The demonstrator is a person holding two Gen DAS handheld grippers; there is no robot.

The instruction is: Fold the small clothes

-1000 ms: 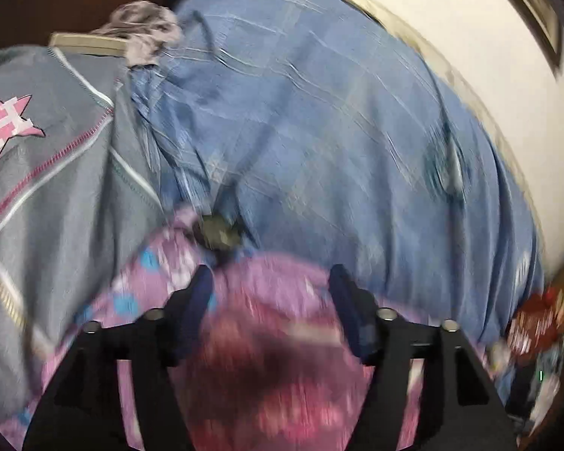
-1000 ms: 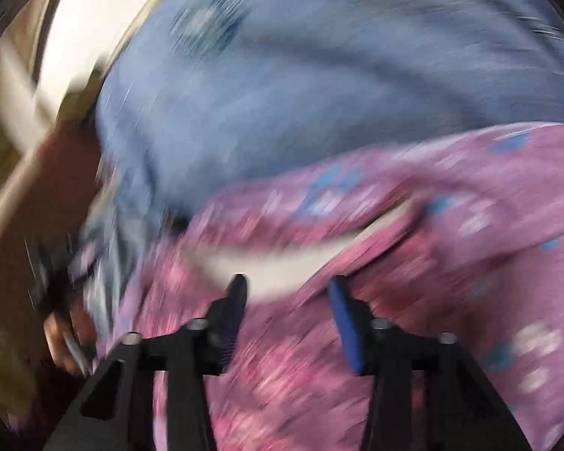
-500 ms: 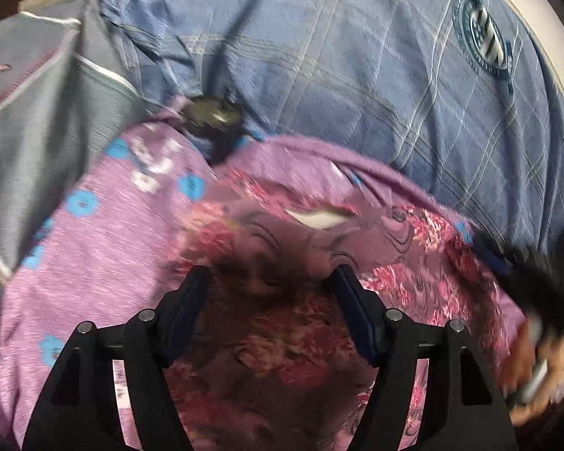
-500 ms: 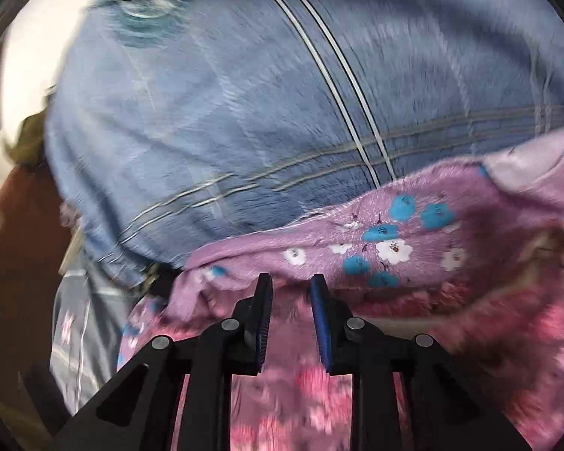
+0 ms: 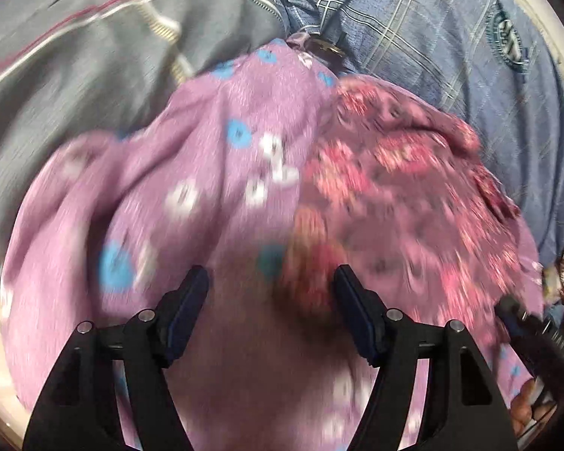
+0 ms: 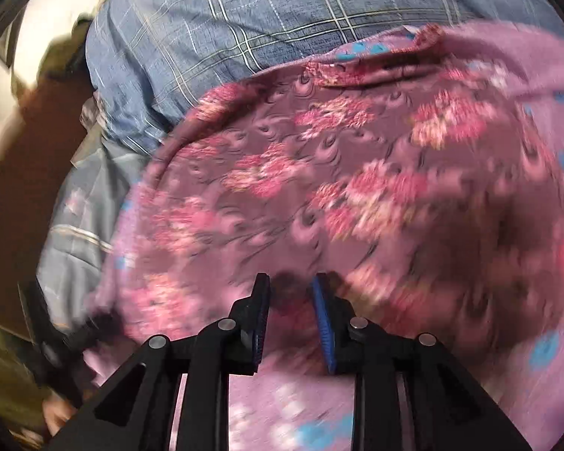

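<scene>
Across both blurred views, the purple floral garment (image 5: 244,173) lies on blue plaid fabric (image 5: 432,37), its outline unclear. Left gripper (image 5: 270,285) spread wide above it; right gripper (image 6: 288,293) narrowed around a fold, grip uncertain. Round emblem (image 5: 507,37) unreadable.
</scene>
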